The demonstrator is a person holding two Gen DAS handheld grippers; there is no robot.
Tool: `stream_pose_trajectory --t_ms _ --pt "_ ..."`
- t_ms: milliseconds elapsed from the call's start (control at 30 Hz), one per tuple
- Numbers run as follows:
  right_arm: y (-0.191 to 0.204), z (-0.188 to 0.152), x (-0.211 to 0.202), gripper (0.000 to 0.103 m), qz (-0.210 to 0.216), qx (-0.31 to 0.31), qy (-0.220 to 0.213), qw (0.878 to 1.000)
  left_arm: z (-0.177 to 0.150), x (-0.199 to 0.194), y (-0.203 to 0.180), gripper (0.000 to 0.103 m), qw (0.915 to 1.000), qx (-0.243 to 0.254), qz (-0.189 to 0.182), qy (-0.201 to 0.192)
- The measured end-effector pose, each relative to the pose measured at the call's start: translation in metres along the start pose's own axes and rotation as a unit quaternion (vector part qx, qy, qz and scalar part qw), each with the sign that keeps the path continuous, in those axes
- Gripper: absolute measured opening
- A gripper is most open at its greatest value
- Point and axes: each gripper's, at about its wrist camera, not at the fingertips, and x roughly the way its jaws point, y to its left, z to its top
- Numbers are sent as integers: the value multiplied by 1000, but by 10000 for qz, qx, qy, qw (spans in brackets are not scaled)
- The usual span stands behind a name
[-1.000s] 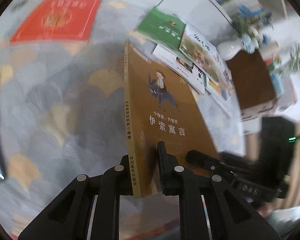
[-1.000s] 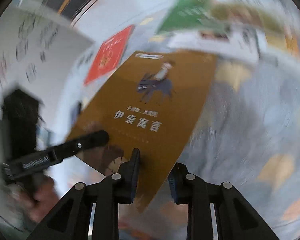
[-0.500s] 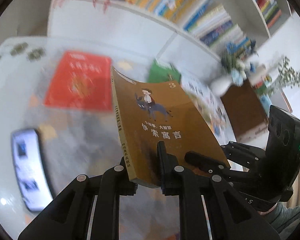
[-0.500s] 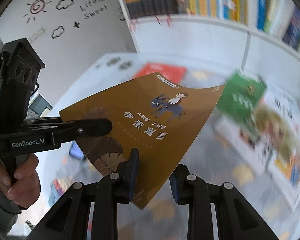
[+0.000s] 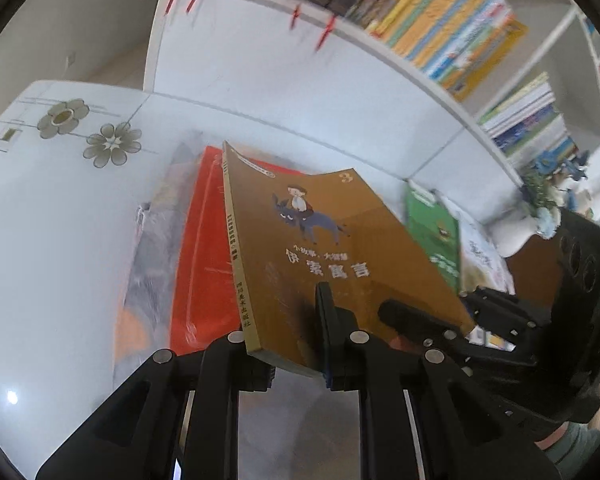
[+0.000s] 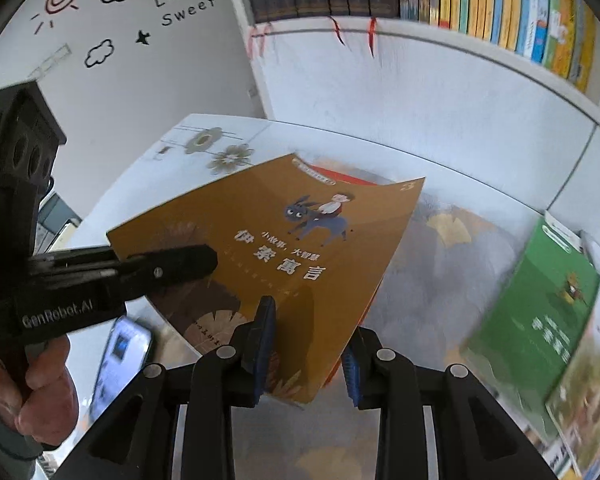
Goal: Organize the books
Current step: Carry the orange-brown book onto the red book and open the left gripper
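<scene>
Both tools are carrying the brown book (image 5: 328, 248) in the air above the table (image 5: 52, 240), over the red book (image 5: 204, 264) that is lying flat beneath it. The left tool (image 5: 290, 332) is clenching the spine corner between its pads, while the right tool (image 6: 306, 344) is gripping the near edge of the cover, though its jaws are starting to part with the book between them. In the right wrist view the cover is sagging a little toward its far corner, so the safest way to go on is probably to keep the left grip firm and the book level as the right side loosens. Squaring the spine with the red book's long edge before lowering should give a neat stack. The green book (image 6: 540, 304) and the others beside it are lying well apart, waiting.
</scene>
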Motion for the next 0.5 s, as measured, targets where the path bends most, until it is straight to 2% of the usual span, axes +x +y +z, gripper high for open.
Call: stream_pose_trajectory --t_ms 100,200,367,500 --pt "-8 6 20 29 20 103 119 9999 4 16 10 15 10000 -1 0 93" --pt "-18 5 34 29 133 331 226 9991 4 25 20 21 9996 -122 115 248" --pt "-34 -4 50 30 124 563 449 9973 -15 27 48 21 9978 -545 172 339" --pt "-28 -7 54 30 51 493 472 9977 -25 26 51 21 9972 -590 297 335"
